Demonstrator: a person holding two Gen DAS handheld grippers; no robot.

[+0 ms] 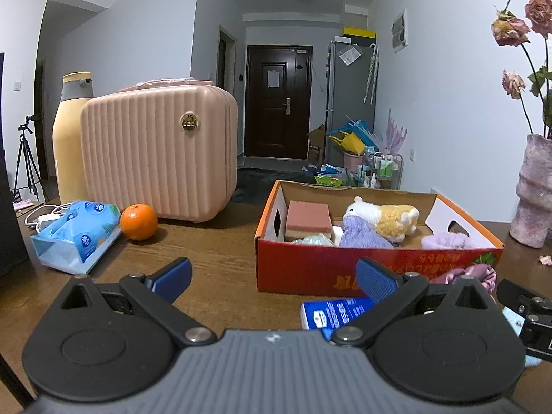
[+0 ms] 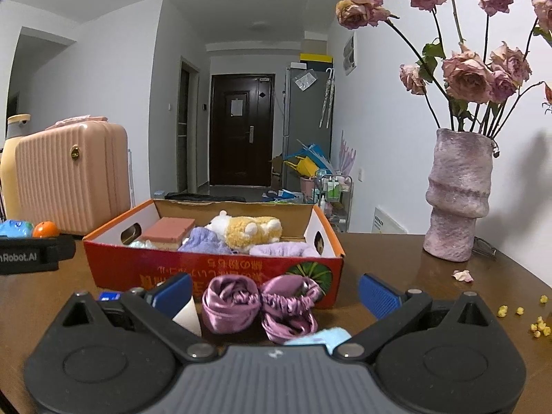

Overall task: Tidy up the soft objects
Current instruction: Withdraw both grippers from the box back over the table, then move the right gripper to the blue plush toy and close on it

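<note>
Both grippers, left [image 1: 272, 277] and right [image 2: 274, 291], hover spread wide and empty before the red-orange cardboard box [image 2: 214, 270] (purple satin scrunchie [image 2: 258, 302] just before it).

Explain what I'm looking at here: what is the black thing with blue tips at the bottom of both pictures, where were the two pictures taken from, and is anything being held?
The black frame is a hand-held gripper with two blue-padded fingers; a person carries one in each hand, and no robot arm is involved. Each picture comes from a fisheye camera mounted on one gripper, looking forward along its fingers.

The left gripper and the right gripper are both open and hold nothing.

On the brown table stands a red cardboard box containing a plush toy, a sponge and purple fuzzy items. A purple satin scrunchie lies in front of the box, between the right gripper's fingers. A blue box lies near the left gripper. Further left are a tissue pack, an orange and a pink case; a vase of dried roses stands at the right.
</note>
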